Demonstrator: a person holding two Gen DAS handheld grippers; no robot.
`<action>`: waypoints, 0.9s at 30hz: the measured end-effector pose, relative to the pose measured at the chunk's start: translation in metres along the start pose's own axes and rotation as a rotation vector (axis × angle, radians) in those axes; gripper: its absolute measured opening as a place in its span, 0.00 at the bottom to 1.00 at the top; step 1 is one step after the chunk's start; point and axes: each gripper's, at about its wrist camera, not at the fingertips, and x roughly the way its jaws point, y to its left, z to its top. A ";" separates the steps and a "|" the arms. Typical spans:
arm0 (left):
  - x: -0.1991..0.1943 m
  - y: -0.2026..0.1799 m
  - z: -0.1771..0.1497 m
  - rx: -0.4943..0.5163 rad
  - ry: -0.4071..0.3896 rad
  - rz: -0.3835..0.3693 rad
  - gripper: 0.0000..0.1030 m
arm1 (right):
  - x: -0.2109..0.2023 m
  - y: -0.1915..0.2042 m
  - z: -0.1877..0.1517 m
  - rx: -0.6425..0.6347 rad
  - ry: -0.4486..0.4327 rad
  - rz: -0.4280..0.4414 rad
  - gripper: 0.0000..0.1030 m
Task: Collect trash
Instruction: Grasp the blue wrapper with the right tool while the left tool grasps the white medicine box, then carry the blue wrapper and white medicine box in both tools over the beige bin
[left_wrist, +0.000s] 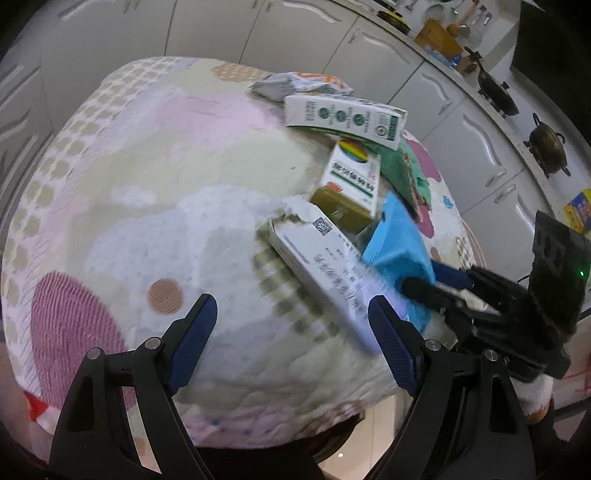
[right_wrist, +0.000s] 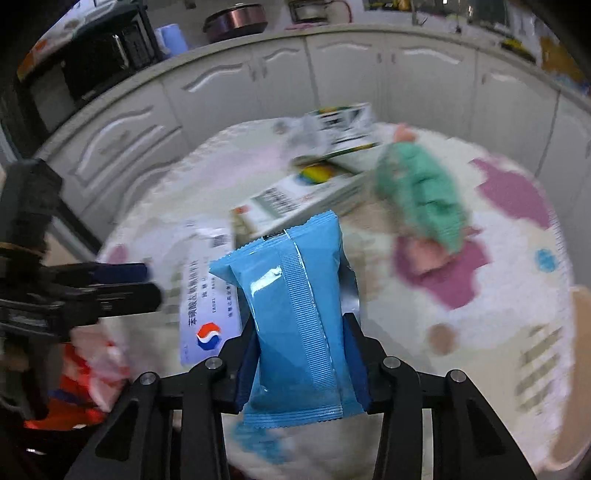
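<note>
Setting: kitchen with white cupboards (right_wrist: 258, 85) behind a round table under a patterned cloth (left_wrist: 147, 206) of pink, cream and purple patches.
Blue packet (right_wrist: 295, 314): sealed plastic pouch, glossy light blue, ribbed seam down the middle, zigzag-cut ends; upright between the right gripper's pads, lifted above the cloth.
Right gripper (right_wrist: 301, 365): clamped on both sides of the blue packet, jaws partly closed around it.
Left gripper (left_wrist: 291, 328): jaws wide apart, nothing between them, hanging over bare cloth just beside the white box.
White box (left_wrist: 325, 266): long flat carton with printed text and a square code, lying on the cloth.
Other litter: green-and-white carton (left_wrist: 343, 118), box with a rainbow mark (left_wrist: 351, 177), crumpled wrapper (left_wrist: 295, 85), all clustered near the table's far side.
Green cloth (right_wrist: 421, 195): bunched up on the table, beside the boxes.
</note>
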 end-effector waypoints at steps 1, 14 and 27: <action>-0.001 0.004 -0.001 -0.009 0.002 -0.005 0.81 | 0.001 0.006 -0.001 -0.002 0.005 0.016 0.40; 0.007 -0.015 0.002 0.036 -0.011 0.037 0.81 | -0.032 -0.009 -0.005 0.083 -0.079 0.031 0.40; 0.031 -0.031 0.004 0.168 -0.005 0.103 0.75 | -0.061 -0.044 -0.016 0.183 -0.144 0.017 0.40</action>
